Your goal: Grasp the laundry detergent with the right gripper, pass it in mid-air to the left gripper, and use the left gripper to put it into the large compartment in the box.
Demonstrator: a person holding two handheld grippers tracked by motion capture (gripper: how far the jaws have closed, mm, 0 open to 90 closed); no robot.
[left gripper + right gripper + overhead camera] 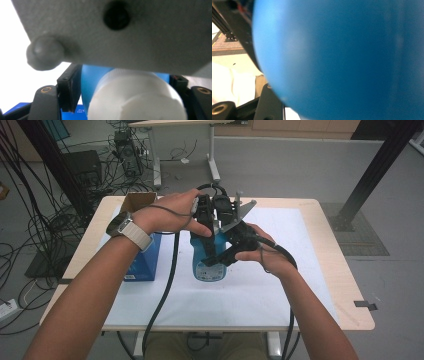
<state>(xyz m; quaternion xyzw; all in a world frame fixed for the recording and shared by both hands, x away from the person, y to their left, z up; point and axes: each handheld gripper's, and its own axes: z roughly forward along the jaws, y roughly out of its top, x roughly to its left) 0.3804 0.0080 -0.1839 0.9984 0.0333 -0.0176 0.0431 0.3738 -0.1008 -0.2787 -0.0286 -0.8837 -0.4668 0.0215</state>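
The blue bottle point(209, 257) stands at the middle of the counter point(320, 285). The right tool point(231, 251) is clenched on its smooth round body. The left tool point(212, 215) grips the ridged white cap point(136, 97) at 12 o'clock. The slick plastic could slip and the bottle tip over.

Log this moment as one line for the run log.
left gripper: around white cap | right gripper: shut on blue bottle | bottle: upright on table
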